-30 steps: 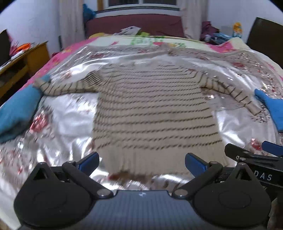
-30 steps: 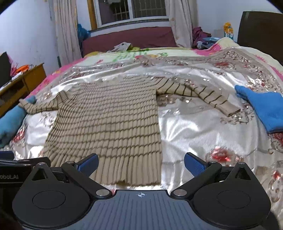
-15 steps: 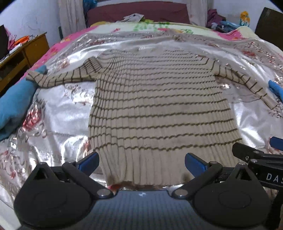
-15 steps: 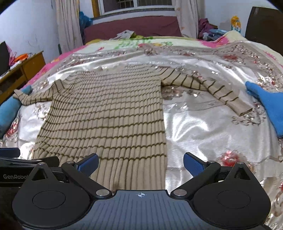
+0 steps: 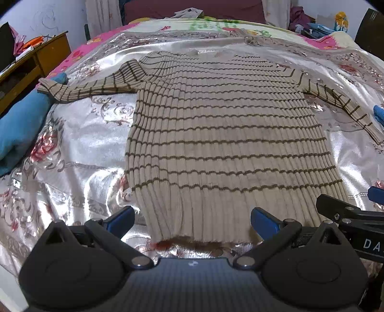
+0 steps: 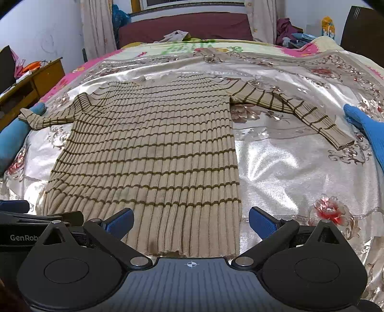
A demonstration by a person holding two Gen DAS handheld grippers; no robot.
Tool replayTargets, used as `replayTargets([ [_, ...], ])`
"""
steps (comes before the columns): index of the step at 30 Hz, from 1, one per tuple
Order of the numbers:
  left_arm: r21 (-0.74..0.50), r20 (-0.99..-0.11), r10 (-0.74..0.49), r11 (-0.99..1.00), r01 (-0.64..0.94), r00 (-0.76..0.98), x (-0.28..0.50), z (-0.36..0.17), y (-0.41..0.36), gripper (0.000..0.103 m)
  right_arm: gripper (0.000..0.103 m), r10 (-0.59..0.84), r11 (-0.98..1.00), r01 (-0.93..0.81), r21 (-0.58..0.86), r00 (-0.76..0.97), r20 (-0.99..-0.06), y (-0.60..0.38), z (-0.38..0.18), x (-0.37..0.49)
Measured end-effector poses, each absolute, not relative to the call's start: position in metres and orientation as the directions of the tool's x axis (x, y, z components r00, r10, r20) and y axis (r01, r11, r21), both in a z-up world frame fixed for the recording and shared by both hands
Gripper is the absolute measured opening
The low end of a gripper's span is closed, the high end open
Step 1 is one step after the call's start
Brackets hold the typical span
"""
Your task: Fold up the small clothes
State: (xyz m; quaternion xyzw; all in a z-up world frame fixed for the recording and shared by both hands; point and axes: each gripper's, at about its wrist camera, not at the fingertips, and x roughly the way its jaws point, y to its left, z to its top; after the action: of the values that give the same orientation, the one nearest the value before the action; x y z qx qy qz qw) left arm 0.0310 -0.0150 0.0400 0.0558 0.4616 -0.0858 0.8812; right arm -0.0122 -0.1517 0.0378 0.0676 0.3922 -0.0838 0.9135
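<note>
Here the striped sweater's (image 5: 223, 134) hem edge hides behind both housings; left gripper (image 5: 192, 219) and right gripper (image 6: 190, 222) hover released, fingers spread over it.

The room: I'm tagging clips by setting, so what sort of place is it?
Most likely a home bedroom: the sweater lies on a bed with a shiny floral cover, a curtained window behind.

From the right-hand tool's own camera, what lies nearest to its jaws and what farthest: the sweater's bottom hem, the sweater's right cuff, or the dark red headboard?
1. The sweater's bottom hem, just ahead, between the open jaws.
2. The sweater's right cuff, farther off on the right of the bed.
3. The dark red headboard, farthest, at the bed's far end under the window.
</note>
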Motion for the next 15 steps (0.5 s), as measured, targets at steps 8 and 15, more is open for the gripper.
replayTargets([
  [8,0.02,-0.827,-0.092,0.981,0.192,0.554,0.0296,0.038,-0.0138,0.103,0.102,-0.094,0.977,0.203,0.062,0.675,-0.732,-0.1512,0.0359,-0.0117],
  [15,0.021,-0.829,-0.088,0.982,0.187,0.553,0.0294,0.0375,-0.0129,0.103,0.102,-0.093,0.977,0.203,0.062,0.674,-0.733,-0.1502,0.0357,-0.0117],
])
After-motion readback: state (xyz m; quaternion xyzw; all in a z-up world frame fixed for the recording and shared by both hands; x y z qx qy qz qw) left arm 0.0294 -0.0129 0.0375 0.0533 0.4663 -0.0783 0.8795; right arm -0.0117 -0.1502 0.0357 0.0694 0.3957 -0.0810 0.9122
